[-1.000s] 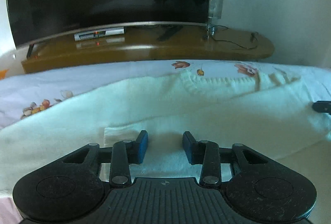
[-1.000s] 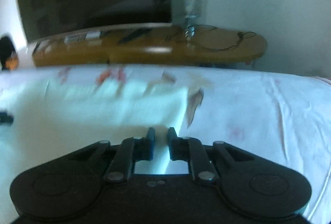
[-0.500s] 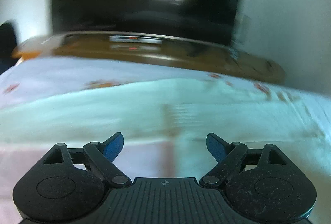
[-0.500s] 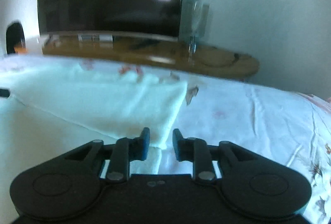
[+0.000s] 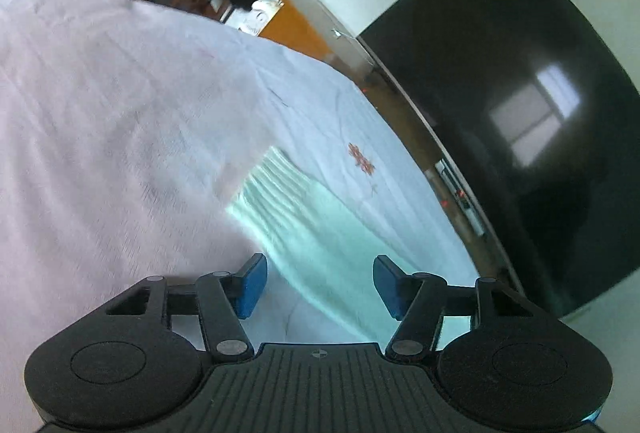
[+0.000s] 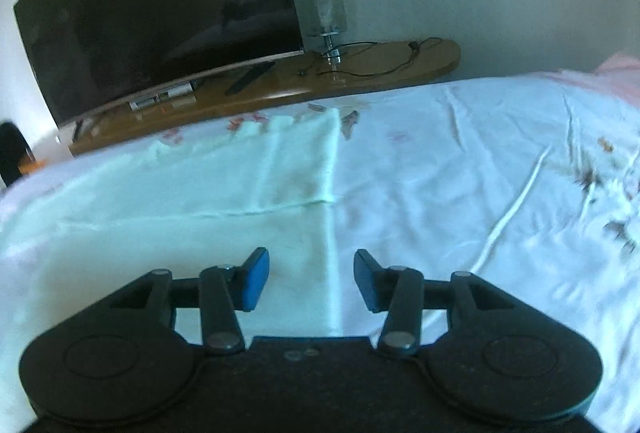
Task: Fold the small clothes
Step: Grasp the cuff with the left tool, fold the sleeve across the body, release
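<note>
Your cream knit sweater [image 6: 192,201] lies flat on the floral bedsheet [image 6: 460,173], one fold laid. Your right gripper [image 6: 311,279] straddles its side edge, fingers apart and empty; your left gripper [image 5: 316,285] likewise gapes, tilted. Grab only one layer and the fold may slide apart.

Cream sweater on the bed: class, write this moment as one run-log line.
left gripper: open, empty | right gripper: open, empty | cream sweater: flat on bed sheet, unheld | fold: incomplete
</note>
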Demonstrator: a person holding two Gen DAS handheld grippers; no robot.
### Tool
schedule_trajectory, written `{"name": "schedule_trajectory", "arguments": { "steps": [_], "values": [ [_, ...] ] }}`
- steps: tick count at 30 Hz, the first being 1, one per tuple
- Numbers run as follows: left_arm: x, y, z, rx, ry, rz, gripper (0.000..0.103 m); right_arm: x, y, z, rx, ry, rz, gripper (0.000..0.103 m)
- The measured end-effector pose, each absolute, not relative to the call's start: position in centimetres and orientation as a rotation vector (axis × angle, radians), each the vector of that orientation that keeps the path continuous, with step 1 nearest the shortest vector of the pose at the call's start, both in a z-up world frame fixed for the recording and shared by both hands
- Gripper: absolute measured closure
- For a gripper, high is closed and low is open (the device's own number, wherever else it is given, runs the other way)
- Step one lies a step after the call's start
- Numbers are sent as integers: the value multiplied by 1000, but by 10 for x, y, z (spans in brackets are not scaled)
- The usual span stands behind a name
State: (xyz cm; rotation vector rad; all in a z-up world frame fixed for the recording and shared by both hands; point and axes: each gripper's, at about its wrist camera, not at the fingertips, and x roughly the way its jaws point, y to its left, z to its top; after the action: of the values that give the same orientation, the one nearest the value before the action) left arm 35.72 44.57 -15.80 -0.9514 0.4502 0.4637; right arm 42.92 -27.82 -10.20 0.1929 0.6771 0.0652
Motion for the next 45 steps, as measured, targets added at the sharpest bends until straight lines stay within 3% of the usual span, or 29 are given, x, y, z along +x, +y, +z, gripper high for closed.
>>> {"name": "schedule_trajectory", "arguments": {
  "steps": [3,5,7,10,17,24,29,36,38,39,40,45],
  "values": [
    [365,451,-160,-971,436,460,43,434,-264,-95,205,665,70,57],
    [378,458,-164,-991,425,471,59,438,-257,-89,209,655,72,57],
    [382,462,-171,-1000,449,510,97,441,-254,-86,212,646,60,57],
    [382,469,-182,-1005,443,492,100,450,-257,-92,242,655,11,57],
    [436,414,-128,-790,432,273,100,469,-267,-111,249,718,-116,58],
    [528,260,-82,-532,502,-11,100,459,-269,-108,268,674,-98,58],
    [563,135,-85,-401,577,-195,100,457,-287,-101,311,644,-80,57],
    [586,-5,-133,-334,763,-373,99,461,-333,-98,433,615,-125,57],
    [583,-30,-143,-331,840,-398,90,462,-342,-99,462,611,-110,55],
    [574,-32,-140,-316,796,-404,66,463,-344,-100,475,607,-101,55],
    [564,-32,-136,-314,770,-401,55,464,-345,-100,493,602,-78,53],
    [501,33,-113,-286,667,-217,55,480,-325,-104,593,601,121,55]
  ]
}}
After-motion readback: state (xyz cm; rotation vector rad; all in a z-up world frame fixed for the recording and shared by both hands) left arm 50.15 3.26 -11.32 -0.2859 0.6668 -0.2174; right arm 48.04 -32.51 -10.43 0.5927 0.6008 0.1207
